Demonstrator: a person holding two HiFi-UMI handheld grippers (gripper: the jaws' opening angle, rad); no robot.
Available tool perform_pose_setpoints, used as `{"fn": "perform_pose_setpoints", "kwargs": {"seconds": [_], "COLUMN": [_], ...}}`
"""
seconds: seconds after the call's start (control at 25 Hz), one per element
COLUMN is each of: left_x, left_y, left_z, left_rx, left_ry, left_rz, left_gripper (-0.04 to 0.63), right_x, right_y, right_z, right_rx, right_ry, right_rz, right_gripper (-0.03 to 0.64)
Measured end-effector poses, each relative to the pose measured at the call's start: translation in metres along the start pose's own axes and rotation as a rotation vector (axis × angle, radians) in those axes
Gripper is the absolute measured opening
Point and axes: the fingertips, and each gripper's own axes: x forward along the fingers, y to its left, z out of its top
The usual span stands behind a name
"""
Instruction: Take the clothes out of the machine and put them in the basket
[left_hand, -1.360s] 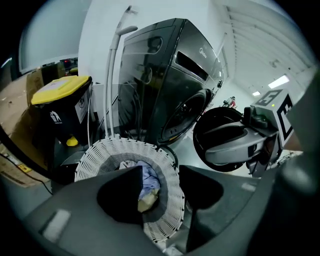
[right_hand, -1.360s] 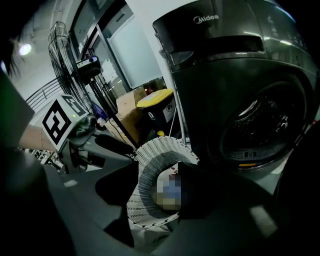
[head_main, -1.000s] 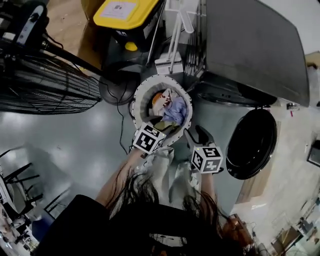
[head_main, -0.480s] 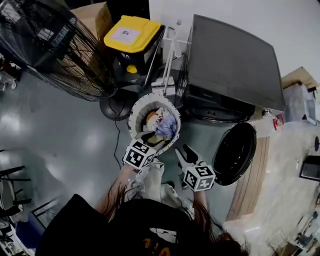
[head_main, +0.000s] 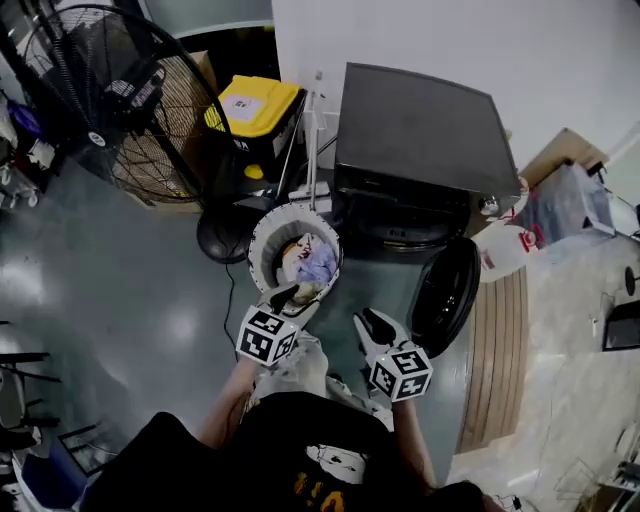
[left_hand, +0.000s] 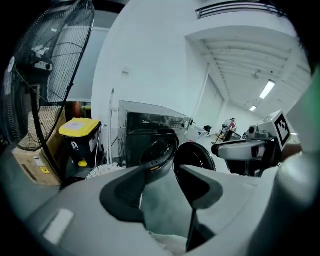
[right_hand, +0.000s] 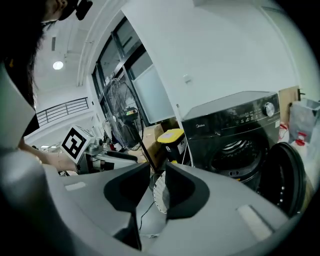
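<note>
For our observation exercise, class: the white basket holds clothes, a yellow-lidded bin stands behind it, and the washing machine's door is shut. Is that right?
No: the washing machine's door stands open, swung aside, as the head view shows. The white basket does hold clothes, and the yellow-lidded bin stands behind it.

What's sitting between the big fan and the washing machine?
A black bin with a yellow lid and a thin white stand sit there, best seen in the head view.

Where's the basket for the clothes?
In the head view the white basket stands on the floor near the middle, by the lower left corner of the black washing machine, below the yellow-lidded bin.
</note>
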Motion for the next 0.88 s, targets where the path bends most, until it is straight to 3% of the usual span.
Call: {"fn": "perform_pose_setpoints", "kwargs": {"seconds": [0.24,0.52,0.76,0.88], "left_x": [-0.041,-0.082,-0.103,-0.110], "left_y": [-0.053,-0.096,-0.109,-0.112], "left_z": [0.010,-0.005,-0.008,-0.005], "left_rx": [0.028,0.093,0.128,0.142], "left_ry": [-0.114,-0.134,-0.159,-0.177], "left_rz": [-0.012,0.002,0.008,0.012], "left_gripper": [0.180,0.110,0.006,0.003], "right_x": [-0.045,-0.074,-0.083,-0.084], "right_y": [0.012,0.044,0.071,0.078], "right_z": [-0.003,0.002,0.004,0.005], "right_rx": [-0.061,-0.123,-0.162,-0.191], "right_ry": [-0.055,-0.123,-0.152,-0.156], "right_rz": [0.010,0.048,0.095,0.110], "right_gripper": [0.081,0.035,0.021,0.021]}}
